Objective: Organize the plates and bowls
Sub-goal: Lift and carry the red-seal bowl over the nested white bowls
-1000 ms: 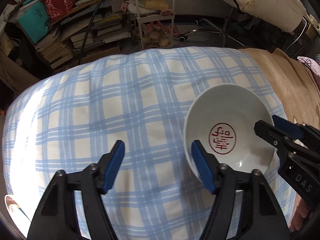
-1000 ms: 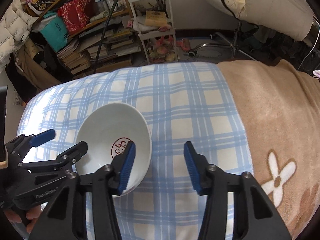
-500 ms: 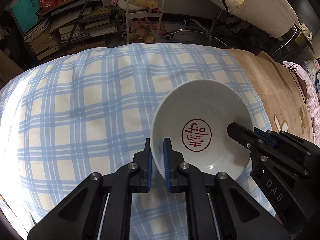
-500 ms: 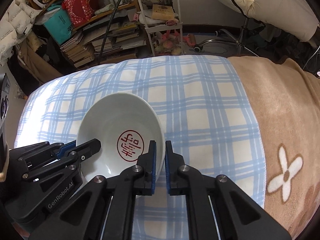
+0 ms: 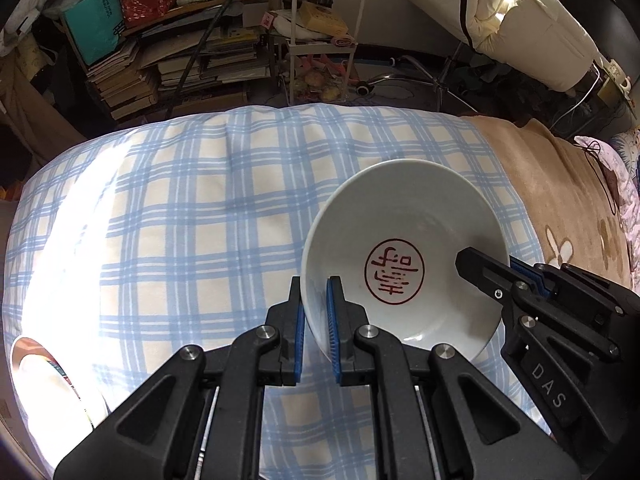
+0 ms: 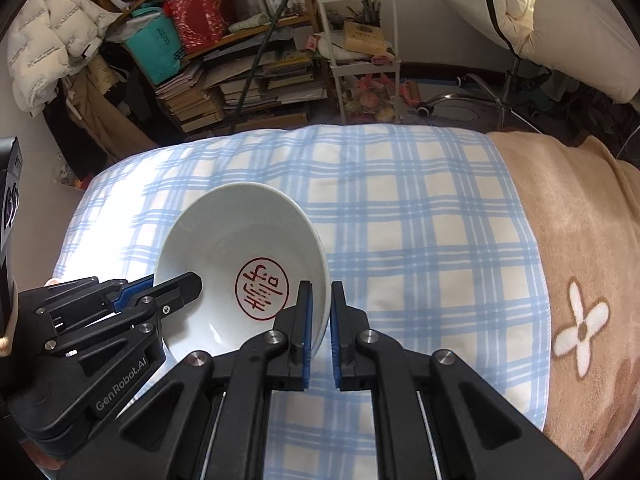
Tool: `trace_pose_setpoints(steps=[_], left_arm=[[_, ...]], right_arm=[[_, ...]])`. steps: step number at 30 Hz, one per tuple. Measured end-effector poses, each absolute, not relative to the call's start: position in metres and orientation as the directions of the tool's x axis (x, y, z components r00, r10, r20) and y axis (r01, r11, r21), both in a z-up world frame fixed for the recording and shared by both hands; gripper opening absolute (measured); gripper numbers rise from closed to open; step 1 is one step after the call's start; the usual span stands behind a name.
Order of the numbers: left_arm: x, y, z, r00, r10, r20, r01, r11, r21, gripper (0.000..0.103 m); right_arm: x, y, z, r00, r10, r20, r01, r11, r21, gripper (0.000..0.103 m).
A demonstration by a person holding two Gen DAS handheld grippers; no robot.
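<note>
A white bowl [image 5: 404, 232] with a red round seal mark inside is held over the blue plaid cloth [image 5: 180, 216]. My left gripper [image 5: 316, 312] is shut on the bowl's left rim. My right gripper [image 6: 319, 316] is shut on the bowl's [image 6: 240, 248] right rim. Each gripper also shows in the other's view, clamped on the opposite rim: the right gripper [image 5: 508, 270] at the right, the left gripper [image 6: 156, 286] at the left. The bowl looks raised and slightly tilted between them.
Another white dish [image 5: 44, 384] lies at the cloth's near left corner in bright glare. A tan flowered blanket [image 6: 580, 260] covers the right side. Beyond the far edge are stacked books [image 6: 240, 84], a white rack [image 6: 360, 40] and a chair base [image 5: 420, 76].
Both grippers closed from wide open onto opposite rims of the bowl, and the bowl has since shifted a little with them; it appears lifted off the cloth.
</note>
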State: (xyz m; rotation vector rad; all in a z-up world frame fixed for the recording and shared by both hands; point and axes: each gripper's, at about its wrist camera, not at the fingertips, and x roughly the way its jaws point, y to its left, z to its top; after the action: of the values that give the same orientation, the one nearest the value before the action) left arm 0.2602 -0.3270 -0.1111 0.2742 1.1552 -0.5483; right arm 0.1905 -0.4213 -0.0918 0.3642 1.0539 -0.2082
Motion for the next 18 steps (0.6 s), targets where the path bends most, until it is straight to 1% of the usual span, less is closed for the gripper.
trace_pose_setpoints(steps=[8,18], left_arm=[[0.249,-0.285,-0.083,0.346,-0.252,-0.904,0.506,0.861,-0.046,0.010],[0.235,-0.222,-0.062,0.386,-0.214,-0.897,0.461,0.887,-0.013,0.010]], right_arm=[[0.187,-0.384,-0.066,0.520,0.019,-0.854,0.299,0.933,0.203,0.009],[0.184,-0.331,-0.052,0.545,0.073,-0.835,0.231,0.945,0.233,0.009]])
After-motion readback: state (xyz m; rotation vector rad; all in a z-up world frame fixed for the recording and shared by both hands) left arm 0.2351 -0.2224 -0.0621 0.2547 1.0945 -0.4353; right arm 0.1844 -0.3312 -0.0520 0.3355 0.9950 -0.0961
